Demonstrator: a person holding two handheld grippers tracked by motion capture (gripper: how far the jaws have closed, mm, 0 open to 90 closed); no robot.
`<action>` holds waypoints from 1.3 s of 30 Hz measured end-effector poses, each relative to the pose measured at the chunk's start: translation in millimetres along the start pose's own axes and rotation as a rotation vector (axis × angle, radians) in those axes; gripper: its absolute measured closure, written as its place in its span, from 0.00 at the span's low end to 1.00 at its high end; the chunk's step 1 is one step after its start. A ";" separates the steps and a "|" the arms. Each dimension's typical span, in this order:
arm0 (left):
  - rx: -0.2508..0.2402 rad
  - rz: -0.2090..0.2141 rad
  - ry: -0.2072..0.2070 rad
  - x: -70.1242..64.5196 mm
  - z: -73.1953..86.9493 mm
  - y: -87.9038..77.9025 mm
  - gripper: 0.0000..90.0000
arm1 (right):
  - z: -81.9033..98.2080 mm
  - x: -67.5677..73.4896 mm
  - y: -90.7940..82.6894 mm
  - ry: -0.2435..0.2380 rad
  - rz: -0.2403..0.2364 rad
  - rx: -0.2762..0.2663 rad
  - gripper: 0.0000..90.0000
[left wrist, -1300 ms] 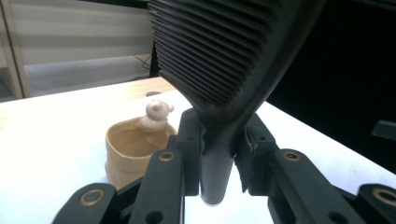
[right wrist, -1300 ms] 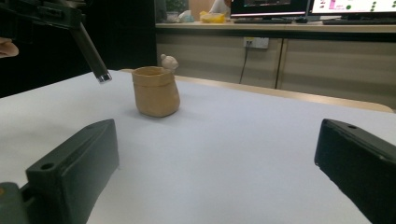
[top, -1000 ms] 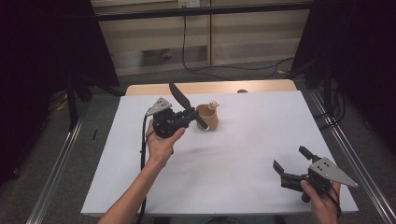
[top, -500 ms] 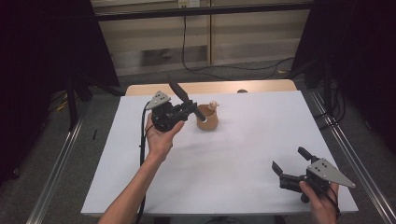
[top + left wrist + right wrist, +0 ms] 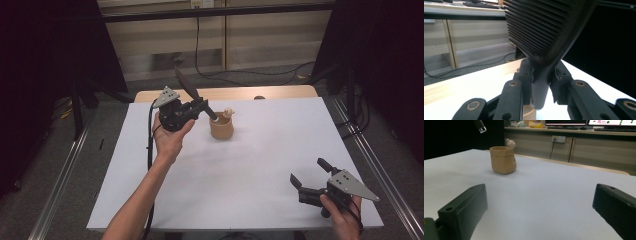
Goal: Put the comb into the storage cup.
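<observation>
**Left gripper holds a slotted spatula over the tan cup**

Nearest the person, at the table's (image 5: 250,200) right front corner, the right gripper (image 5: 307,176) rests low in the right hand (image 5: 345,217), its jaws spread wide with nothing between them. In the right gripper view those two black jaws stand far apart over bare white tabletop, pointing toward the cup.

Farther back, left of centre, the left hand (image 5: 170,137) lifts the left gripper (image 5: 202,106) above the table. Its jaws are clamped on the handle of a black slotted spatula (image 5: 186,85). In the left gripper view the ribbed, slotted blade rises large and tilted above the jaws, which pinch the handle from both sides. The handle's lower end (image 5: 212,116) slants down to the rim of the tan cup (image 5: 221,128); whether it touches the rim cannot be told.

The cup stands upright on the white surface, just right of the left gripper, with a small pale figure (image 5: 228,112) on its far rim. Beyond the table lie cables (image 5: 235,75) on the floor and wooden cabinets (image 5: 165,47).
</observation>
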State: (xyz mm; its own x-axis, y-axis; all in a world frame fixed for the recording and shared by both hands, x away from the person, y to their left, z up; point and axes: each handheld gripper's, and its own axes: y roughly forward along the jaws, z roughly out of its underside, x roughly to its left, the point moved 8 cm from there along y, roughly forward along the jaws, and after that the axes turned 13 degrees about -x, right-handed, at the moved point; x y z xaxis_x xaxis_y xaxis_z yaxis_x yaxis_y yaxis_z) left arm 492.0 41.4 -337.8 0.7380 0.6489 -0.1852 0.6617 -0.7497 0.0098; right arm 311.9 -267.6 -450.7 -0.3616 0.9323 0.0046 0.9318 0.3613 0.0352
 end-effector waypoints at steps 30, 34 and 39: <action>0.021 -0.050 0.027 12.9 22.2 32.0 0.81 | 1.2 5.6 0.0 -0.012 -0.033 -0.001 0.00; 0.033 -0.063 0.021 18.8 27.1 33.3 0.81 | 2.6 6.7 0.4 -0.006 -0.042 0.005 0.00; 0.039 -0.061 0.038 21.8 31.4 37.1 0.81 | 3.6 6.8 0.8 -0.005 -0.045 0.012 0.00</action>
State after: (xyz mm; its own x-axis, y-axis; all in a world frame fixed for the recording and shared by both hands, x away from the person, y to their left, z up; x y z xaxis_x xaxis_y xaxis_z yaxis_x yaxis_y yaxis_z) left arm 528.5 23.7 -372.3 0.7013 0.6976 -0.1467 0.7007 -0.7124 -0.0385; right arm 310.3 -260.9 -454.2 -0.4030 0.9152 -0.0021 0.9150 0.4029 0.0230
